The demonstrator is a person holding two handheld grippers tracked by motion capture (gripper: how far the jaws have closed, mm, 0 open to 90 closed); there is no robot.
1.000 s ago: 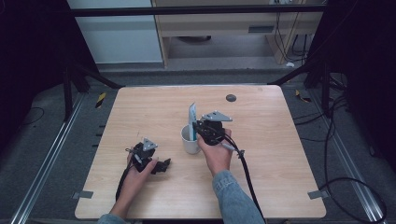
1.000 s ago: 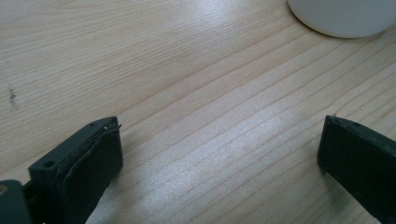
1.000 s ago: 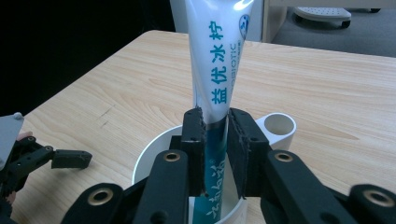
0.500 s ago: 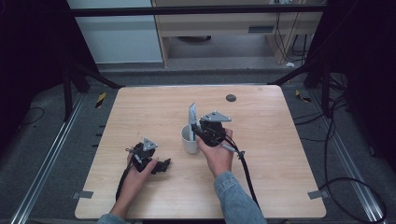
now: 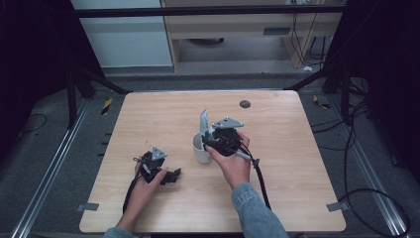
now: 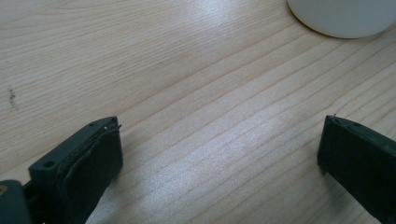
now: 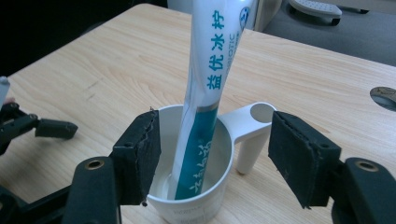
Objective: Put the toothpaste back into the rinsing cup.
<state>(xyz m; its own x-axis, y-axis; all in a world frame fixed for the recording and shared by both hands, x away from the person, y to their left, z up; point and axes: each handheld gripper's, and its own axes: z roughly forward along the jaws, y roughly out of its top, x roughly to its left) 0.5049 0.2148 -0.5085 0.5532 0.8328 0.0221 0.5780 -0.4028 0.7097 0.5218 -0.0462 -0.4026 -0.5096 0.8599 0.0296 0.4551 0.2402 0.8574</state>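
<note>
Two grippers: both rest over the table (image 5: 148,119).
Right gripper (image 7: 215,156): jaws just opening, wide apart beside the mug, gripping nothing.
Toothpaste tube (image 7: 212,79): stands tilted inside the white mug (image 7: 189,205), mid-table.
Left gripper (image 6: 219,154): jaws wide, empty, near left of the mug.

So the right gripper (image 7: 212,158) has its two black fingers (image 7: 140,156) spread on either side of a white cup (image 7: 205,186), and they've just been opening up; neither pad presses on anything. A white and teal toothpaste tube (image 7: 210,88) stands in the cup, leaning a bit, its bottom end down inside and its top running out of frame. The cup's handle (image 7: 250,133) points toward the right finger. Everything sits on a pale wooden worktop (image 7: 116,56). The other gripper (image 7: 28,128) lies at far left.
</note>
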